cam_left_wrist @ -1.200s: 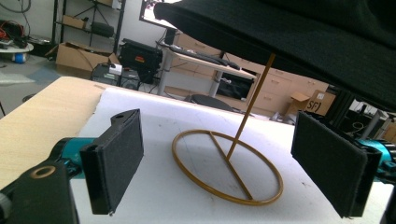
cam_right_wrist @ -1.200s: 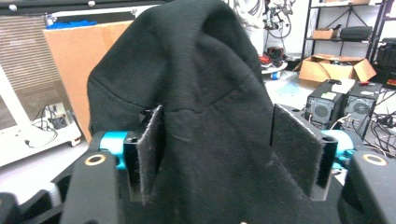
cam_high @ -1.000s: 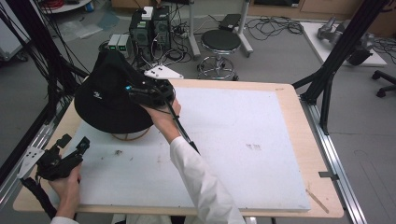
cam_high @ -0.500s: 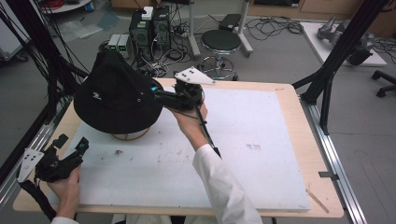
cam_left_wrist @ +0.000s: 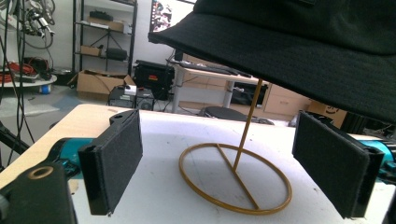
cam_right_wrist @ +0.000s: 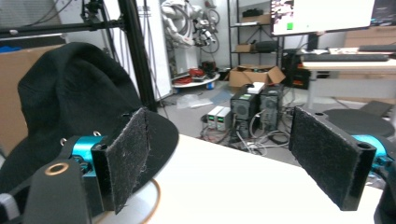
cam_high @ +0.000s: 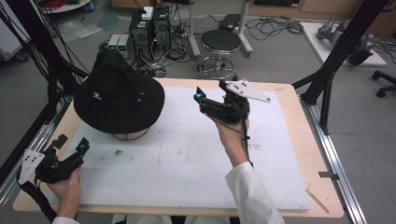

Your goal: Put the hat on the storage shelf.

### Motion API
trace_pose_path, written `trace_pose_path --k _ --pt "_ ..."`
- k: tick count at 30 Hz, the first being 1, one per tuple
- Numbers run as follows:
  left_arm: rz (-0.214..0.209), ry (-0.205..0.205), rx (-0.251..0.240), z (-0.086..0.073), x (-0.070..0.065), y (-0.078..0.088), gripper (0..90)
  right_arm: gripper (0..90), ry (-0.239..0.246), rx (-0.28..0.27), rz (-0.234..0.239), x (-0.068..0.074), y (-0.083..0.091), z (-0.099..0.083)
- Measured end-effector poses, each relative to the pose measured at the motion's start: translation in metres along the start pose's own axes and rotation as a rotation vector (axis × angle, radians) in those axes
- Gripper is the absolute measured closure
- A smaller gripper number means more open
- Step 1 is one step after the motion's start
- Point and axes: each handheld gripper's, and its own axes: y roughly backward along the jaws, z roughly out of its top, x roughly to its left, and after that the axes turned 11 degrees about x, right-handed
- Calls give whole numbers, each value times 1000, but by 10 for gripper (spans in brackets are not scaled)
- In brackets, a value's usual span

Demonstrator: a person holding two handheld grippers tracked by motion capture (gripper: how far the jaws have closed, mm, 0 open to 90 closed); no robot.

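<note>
A black brimmed hat sits on a gold wire stand at the back left of the white mat. My right gripper is held up over the middle of the mat, well to the right of the hat. Its jaws have just been opening and nothing is between them. In the right gripper view the gripper looks past the hat at its left. My left gripper rests open at the table's front left. In its own view the gripper faces the stand under the hat's brim.
Beyond the table's far edge stand a round stool and computer boxes among cables. Black frame posts rise at the right, and more stand at the left. The wooden table edge frames the mat.
My right gripper has drawn away from the hat's right brim and moved right to the middle of the table, its jaws wider. The hat stays on its stand. The left hand is still.
</note>
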Motion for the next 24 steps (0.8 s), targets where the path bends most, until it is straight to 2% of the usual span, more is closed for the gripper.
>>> trace_pose_path --k 3,6,14,18,24 --pt "1 -3 -4 0 -1 1 164 189 5 -2 -28 -8 16 -4" --pt "6 -10 -6 0 -2 1 164 187 -10 -5 -42 -16 30 -9" --pt "12 -23 -5 1 -2 1 164 177 -39 5 -72 -35 50 -26" --pt "12 -37 -4 1 -3 0 164 177 -44 6 -110 -46 62 -36" --pt "10 -44 -5 1 -5 0 164 175 -86 -17 -135 -65 81 -49"
